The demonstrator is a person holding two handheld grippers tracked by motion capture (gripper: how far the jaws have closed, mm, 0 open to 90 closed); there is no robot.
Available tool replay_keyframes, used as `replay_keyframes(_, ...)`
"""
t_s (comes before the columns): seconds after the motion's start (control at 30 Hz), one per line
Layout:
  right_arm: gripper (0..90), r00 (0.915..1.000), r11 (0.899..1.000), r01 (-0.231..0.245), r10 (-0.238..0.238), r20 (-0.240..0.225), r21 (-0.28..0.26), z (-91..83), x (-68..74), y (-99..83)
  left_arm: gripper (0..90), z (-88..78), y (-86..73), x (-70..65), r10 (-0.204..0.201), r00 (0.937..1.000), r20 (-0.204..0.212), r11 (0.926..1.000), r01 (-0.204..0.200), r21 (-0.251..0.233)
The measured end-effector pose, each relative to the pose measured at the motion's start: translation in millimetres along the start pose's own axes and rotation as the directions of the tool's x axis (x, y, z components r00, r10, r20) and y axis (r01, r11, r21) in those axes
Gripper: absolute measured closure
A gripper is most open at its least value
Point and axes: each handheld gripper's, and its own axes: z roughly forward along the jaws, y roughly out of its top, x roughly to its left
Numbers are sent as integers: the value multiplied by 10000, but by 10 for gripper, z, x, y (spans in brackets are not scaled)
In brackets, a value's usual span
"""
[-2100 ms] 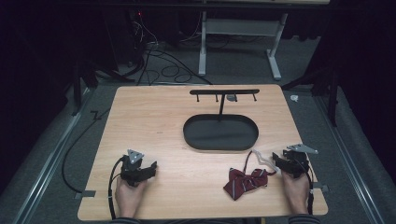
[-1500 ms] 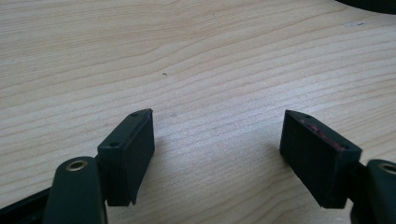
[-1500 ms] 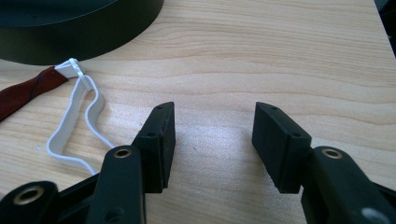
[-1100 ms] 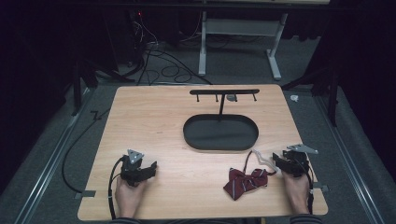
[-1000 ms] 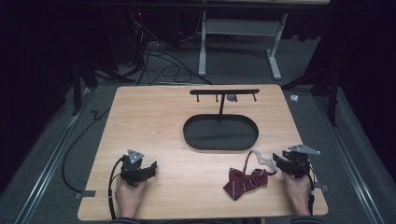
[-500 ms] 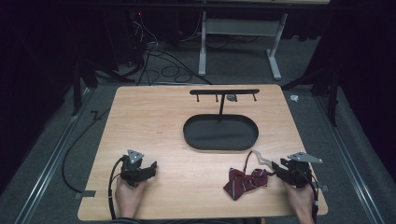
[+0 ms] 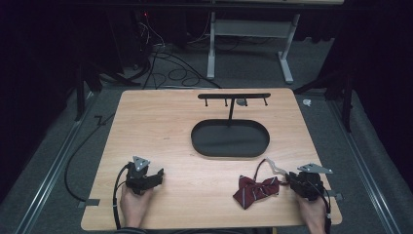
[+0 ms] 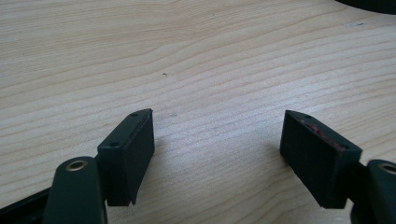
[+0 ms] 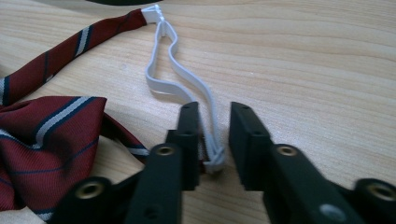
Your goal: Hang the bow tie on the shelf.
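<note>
Bowtie (image 7: 255, 190) lies on the counter (image 7: 195, 126), unlabelled. Right tongs (image 9: 212, 128) straddle its white strap (image 9: 175, 74), narrowly parted; left tongs (image 8: 217, 140) gape wide.

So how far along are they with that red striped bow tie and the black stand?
Hardly begun, as far as I can tell. Nothing hangs on the black stand. The bow tie lies flat on the table. The right tongs straddle its white elastic strap with jaws not fully closed. The left tongs rest open over bare wood. Probably left: gripping, lifting and hanging the tie.
</note>
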Motion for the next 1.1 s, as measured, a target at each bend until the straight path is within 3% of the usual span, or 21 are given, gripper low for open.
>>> replay_keyframes(0.27,871,9998,9998,206,-206,-79,1,15,27,24,267,1,0,0,-5,10000,0,10000,5,-14)
replay_keyframes(0.4,874,9995,9993,273,-277,-169,-273,-11,43,97,267,1,0,0,-4,10000,2,10000,4,-10)
replay_keyframes(0.8,875,9954,9890,687,-767,-572,-1310,-192,141,485,267,1,-1,0,-12,10000,7,10000,12,-17)
replay_keyframes(0.9,875,9917,9813,1037,-1145,-587,-1619,-277,189,616,267,1,-1,1,-6,10000,8,10000,6,-14)
replay_keyframes(1.1,876,9875,9711,1257,-1421,-685,-2029,-403,235,831,266,1,0,1,-8,10000,8,10000,8,-12)
